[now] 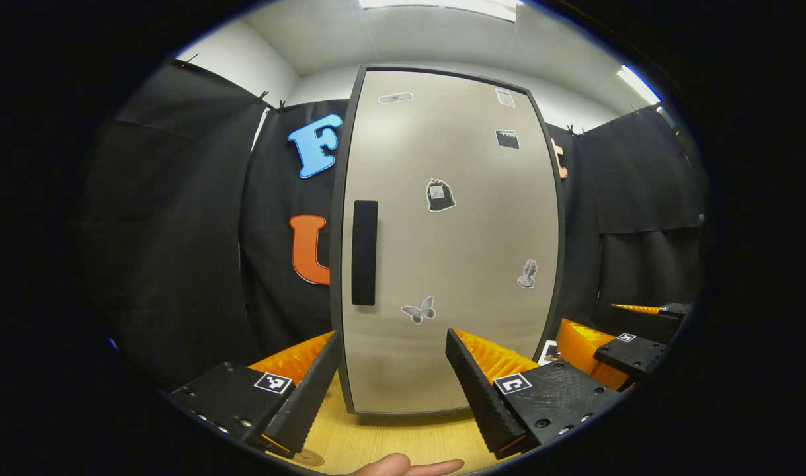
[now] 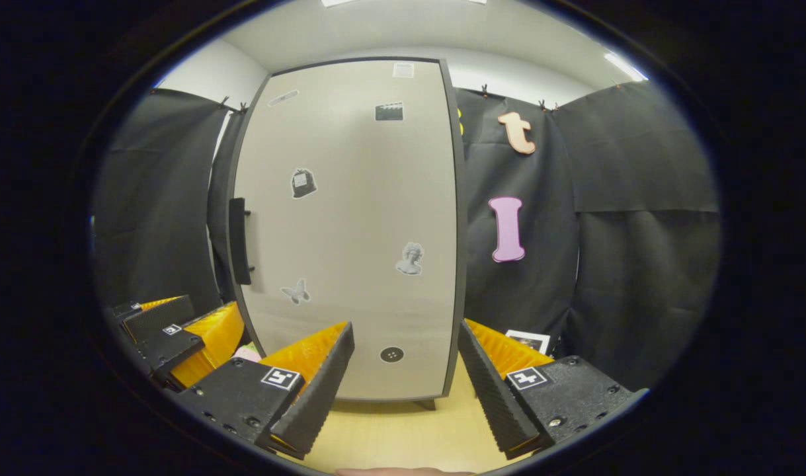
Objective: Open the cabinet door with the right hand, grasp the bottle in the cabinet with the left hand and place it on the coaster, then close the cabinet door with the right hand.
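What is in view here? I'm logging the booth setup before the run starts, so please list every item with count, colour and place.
Cabinet door: one, beige with dark frame, shut, centre of both views.
Handle: one, black, vertical, on the door's left edge.
Stickers: several, grey and black, scattered over the door.
Table: one, light wood, under the cabinet.
Coaster: one, brownish, at the table's near edge, partly hidden.
Card: one, white-edged, on the table right of the cabinet.
Left gripper: one, open, before the door.
Right gripper: one, open, before the door.
Finger: one, bottom edge.
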The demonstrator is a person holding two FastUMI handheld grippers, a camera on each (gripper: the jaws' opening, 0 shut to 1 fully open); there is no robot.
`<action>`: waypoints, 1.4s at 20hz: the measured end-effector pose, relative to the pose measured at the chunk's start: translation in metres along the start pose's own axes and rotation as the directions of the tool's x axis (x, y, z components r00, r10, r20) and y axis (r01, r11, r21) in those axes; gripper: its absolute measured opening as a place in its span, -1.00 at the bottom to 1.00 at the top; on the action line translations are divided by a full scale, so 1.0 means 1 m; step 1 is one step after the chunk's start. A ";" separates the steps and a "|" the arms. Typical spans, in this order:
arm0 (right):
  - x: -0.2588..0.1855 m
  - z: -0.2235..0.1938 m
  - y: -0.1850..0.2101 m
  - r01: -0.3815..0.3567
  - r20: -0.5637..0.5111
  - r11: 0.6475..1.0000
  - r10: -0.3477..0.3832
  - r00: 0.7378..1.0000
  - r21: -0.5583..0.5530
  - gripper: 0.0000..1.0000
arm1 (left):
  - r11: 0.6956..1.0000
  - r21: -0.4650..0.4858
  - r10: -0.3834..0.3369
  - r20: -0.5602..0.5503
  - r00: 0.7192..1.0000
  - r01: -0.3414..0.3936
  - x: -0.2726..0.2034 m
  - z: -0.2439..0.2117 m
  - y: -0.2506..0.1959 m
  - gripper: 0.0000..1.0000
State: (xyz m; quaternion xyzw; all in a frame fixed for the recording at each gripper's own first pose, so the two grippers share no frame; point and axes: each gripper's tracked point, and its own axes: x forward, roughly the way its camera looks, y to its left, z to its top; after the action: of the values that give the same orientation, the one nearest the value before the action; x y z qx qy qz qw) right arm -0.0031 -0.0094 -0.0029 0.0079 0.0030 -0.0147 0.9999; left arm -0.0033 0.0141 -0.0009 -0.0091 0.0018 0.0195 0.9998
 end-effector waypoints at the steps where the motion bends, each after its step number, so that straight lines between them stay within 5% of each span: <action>1: 0.000 0.000 -0.001 0.003 -0.001 1.000 -0.003 1.000 0.003 0.96 | 1.000 -0.003 -0.001 -0.003 1.000 0.001 0.001 -0.001 -0.001 0.90; 14: 0.013 0.004 0.036 -0.071 -0.005 0.996 0.071 0.997 -0.057 0.97 | 0.999 0.004 0.047 -0.004 0.999 -0.047 -0.004 -0.003 0.025 0.90; 21: 0.039 0.024 0.090 -0.194 0.025 0.970 0.200 0.980 -0.146 0.97 | 0.980 0.014 0.199 -0.024 0.980 -0.199 -0.025 -0.010 0.083 0.89; 28: 0.061 0.047 0.167 -0.338 0.072 0.920 0.358 0.931 -0.200 0.97 | 0.921 0.030 0.389 -0.056 0.919 -0.388 -0.070 -0.022 0.145 0.90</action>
State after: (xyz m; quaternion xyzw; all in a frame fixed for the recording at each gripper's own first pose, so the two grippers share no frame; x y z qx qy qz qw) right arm 0.0626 0.1546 0.0467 -0.0849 -0.0505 0.1635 0.9816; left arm -0.0789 0.1560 -0.0254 0.0000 0.0340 0.2171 0.9755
